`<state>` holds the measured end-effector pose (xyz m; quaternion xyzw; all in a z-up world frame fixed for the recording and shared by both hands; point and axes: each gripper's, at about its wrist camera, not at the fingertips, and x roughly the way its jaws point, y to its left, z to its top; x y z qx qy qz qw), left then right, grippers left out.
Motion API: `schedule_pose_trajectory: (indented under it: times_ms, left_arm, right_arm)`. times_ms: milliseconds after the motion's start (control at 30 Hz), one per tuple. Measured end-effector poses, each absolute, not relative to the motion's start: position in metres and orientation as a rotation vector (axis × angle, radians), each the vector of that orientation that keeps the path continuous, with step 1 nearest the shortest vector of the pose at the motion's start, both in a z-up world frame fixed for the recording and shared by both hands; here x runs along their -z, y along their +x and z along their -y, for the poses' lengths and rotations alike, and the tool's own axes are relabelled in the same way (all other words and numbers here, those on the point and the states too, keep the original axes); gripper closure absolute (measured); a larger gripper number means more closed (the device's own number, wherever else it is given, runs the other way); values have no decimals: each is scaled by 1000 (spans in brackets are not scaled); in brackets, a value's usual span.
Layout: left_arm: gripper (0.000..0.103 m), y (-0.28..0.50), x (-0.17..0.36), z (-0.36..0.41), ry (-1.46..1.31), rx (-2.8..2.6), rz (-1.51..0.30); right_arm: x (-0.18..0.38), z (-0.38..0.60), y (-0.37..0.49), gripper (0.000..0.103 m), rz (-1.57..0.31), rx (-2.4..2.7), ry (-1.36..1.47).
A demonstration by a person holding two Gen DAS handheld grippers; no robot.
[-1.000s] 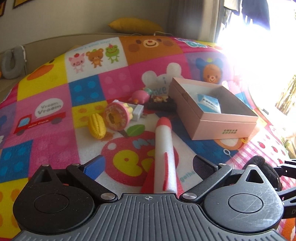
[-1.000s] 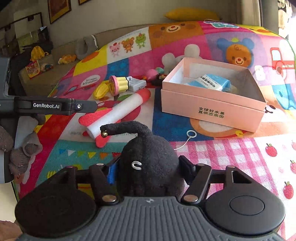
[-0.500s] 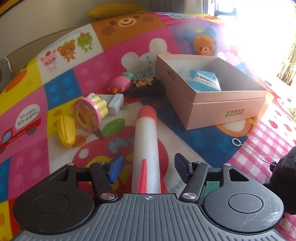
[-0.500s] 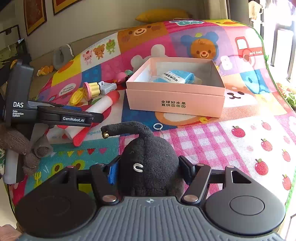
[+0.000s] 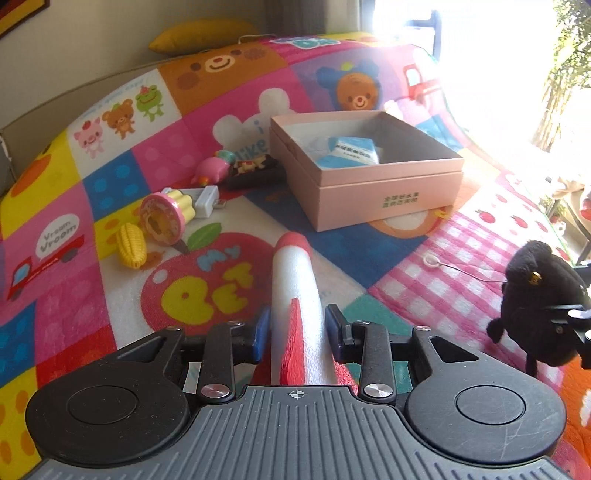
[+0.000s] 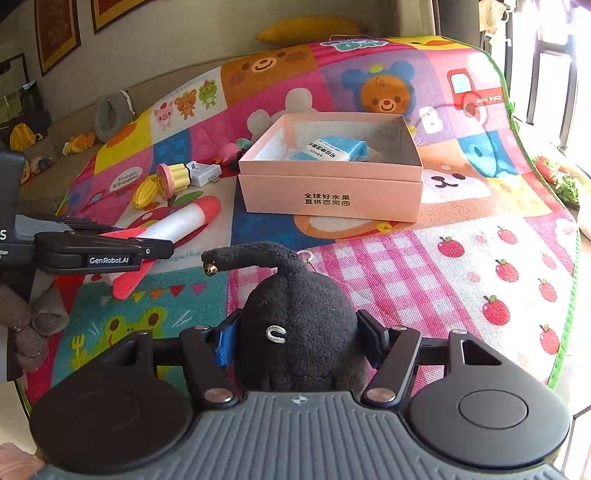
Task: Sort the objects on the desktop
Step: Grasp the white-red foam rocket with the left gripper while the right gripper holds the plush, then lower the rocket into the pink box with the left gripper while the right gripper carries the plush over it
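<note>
Bright cartoon patchwork play mat (image 5: 122,325) spread beside a sunlit window, yellow cushion (image 6: 306,29) at the far wall. Left claw (image 5: 297,332) clamped on the white foam rocket (image 5: 295,280); right claw (image 6: 297,338) gripping a black plush toy (image 6: 295,332). Ahead, open pink box (image 6: 328,194) holding a blue packet (image 6: 336,147). Left of the box, toy corn (image 5: 131,245), pink cupcake toy (image 5: 164,218), white charger (image 5: 205,197).

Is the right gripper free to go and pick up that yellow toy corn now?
Probably not: the right gripper is shut on the black plush toy, and the left gripper stands between it and the corn.
</note>
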<state>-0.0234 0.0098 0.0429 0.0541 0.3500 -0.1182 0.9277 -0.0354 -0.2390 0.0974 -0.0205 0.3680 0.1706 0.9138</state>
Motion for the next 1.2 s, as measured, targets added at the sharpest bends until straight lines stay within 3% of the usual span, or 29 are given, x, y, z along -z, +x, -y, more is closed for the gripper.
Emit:
schedule_pose_trajectory:
  times_ms: [300,500,700,767,833,1000,1200]
  left_arm:
    - [67,-46,-125,25,199,352,-488]
    - [67,27,-153,59,174,320,-408]
    - [66,132,-134,71,-27,211,-460]
    - [61,152,-120,72,-61,214,-484]
    - [44,156,-110,65,-85,225,-503]
    - [19,118,-89,23,-94,218,-488]
    - [8,78,-54,-11,-40,174,-567]
  right_arm:
    - [-156,279,-51,40,-645,-291,3]
    - [-232,299,-24,40,-462,-283,84]
    - [-268,297,24,40,-360,-243,62]
    - [-270,294,46,40,-363,-242,60]
    - [-267,292,66,40,-379,-241,73]
    - [-243,286,115,40,-463,-237,115]
    - [-194,265,165,40,-593,-231,145]
